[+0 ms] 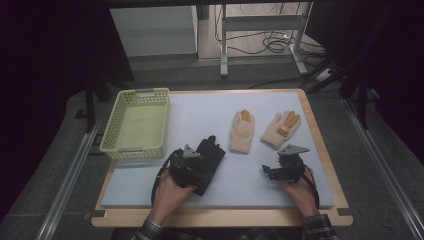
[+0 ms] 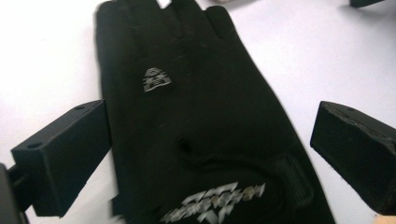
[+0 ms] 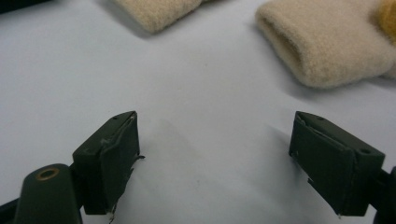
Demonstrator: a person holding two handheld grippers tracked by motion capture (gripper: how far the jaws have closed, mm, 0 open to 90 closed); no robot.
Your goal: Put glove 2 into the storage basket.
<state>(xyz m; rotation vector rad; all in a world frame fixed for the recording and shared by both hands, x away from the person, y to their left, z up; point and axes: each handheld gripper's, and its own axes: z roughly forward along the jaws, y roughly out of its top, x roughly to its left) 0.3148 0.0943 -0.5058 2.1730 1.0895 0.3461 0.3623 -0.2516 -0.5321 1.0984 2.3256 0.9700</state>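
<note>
a black glove lies flat on the pale blue mat, near the front edge and left of centre, its fingers pointing away from the person. the left gripper hangs right over the glove's cuff end, held in the person's left hand. in the left gripper view the jaws stand wide apart, one to each side of the black glove, with grey lettering showing near the cuff and a small grey logo on the back; whether the pads touch the fabric cannot be told. the right gripper, in the right hand, sits near the front right of the mat, released, its jaws spread over bare mat in the right gripper view. just beyond it lie two cream gloves with orange fingertips: one near the middle, the other to its right, tilted. their cuffs show at the top of the right gripper view. a yellow-green basket stands at the mat's left edge, well apart from the gloves.
</note>
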